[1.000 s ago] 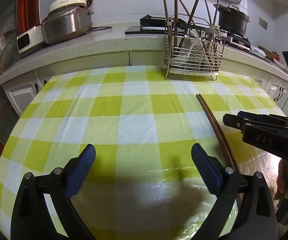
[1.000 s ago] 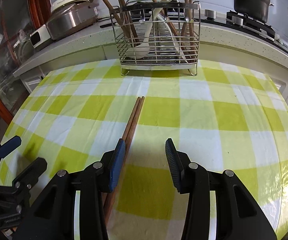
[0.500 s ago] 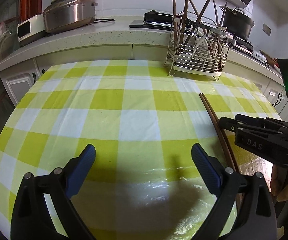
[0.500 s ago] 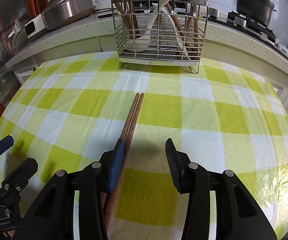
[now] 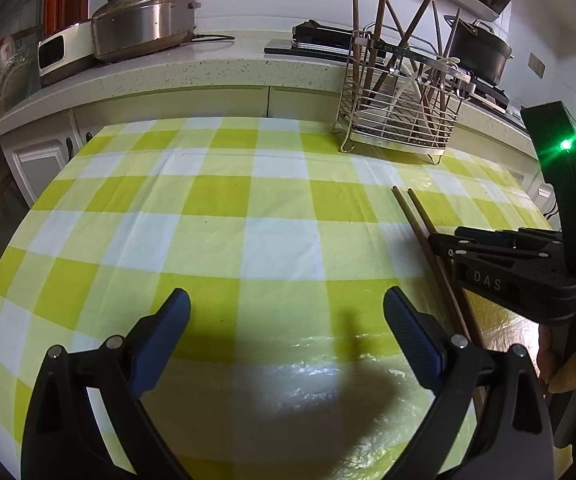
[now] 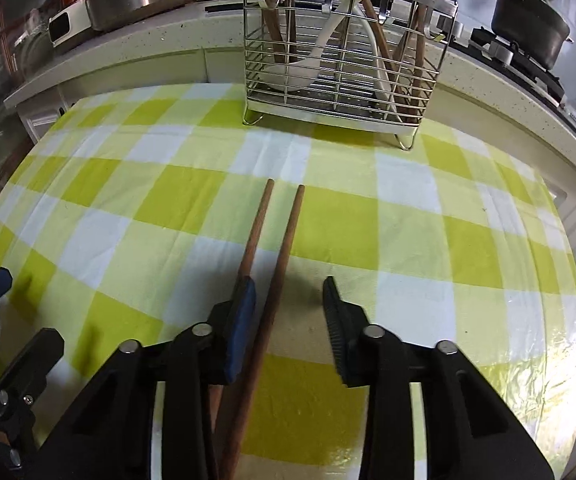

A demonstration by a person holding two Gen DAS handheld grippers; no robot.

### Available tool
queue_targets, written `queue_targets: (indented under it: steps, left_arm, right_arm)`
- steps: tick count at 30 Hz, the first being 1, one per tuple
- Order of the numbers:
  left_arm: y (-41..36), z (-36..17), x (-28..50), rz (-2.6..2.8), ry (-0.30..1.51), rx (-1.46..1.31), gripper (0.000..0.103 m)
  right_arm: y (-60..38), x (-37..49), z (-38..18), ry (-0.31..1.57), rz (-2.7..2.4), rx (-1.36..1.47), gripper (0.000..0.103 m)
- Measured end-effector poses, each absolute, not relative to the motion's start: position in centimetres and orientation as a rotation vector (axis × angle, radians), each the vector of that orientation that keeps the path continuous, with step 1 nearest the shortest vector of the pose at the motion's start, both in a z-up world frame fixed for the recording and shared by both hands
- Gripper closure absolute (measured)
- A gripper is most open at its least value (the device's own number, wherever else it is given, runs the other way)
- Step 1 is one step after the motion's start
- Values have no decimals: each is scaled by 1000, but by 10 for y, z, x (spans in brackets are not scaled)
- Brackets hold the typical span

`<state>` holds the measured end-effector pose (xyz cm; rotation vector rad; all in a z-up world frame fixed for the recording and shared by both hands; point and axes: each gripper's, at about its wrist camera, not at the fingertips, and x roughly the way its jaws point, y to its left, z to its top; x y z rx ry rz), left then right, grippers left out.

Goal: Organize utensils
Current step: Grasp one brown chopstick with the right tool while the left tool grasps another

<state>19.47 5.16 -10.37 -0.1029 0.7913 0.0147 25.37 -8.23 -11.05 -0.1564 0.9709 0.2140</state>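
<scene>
Lying flat, the chopsticks [image 6: 284, 240] look light, stiff and slick; right gripper [image 6: 288, 300], jaws apart, straddles one only; left gripper [image 5: 286, 308] gapes, empty; pinch both mid-shaft

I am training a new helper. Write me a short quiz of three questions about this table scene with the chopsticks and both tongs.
1. True or false: the right tongs are shut on both chopsticks.
2. Which utensils stand in the wire rack? A) steel forks only B) wooden chopsticks and white spoons C) knives
3. Fill in: the left tongs are open and hold ____.

Key
1. False. Their jaws are open; one chopstick lies between them, the other passes under the left finger.
2. B
3. nothing; only the checked tablecloth shows between them.
</scene>
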Motion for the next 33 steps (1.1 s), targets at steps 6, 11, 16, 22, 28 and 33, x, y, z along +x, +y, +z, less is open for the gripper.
queue_targets:
  steps: [6, 11, 16, 22, 28, 33]
  left_arm:
    - [50, -105, 196, 6, 802, -101, 9]
    - [37, -106, 199, -25, 822, -87, 9]
    - [8, -97, 221, -97, 866, -108, 10]
    - [-35, -101, 257, -116, 940, -51, 25]
    - [-55, -113, 276, -76, 981, -23, 38]
    - [-69, -119, 280, -40, 988, 48, 58]
  right_arm:
    - [-90, 238, -111, 934, 231, -110, 96]
    - [-121, 222, -102, 882, 233, -64, 96]
    - [-160, 215, -91, 862, 219, 4, 96]
    - [-193, 208, -88, 852, 227, 49, 96]
    - [-209, 204, -87, 841, 252, 76, 96]
    - [-221, 204, -87, 833, 260, 116, 96]
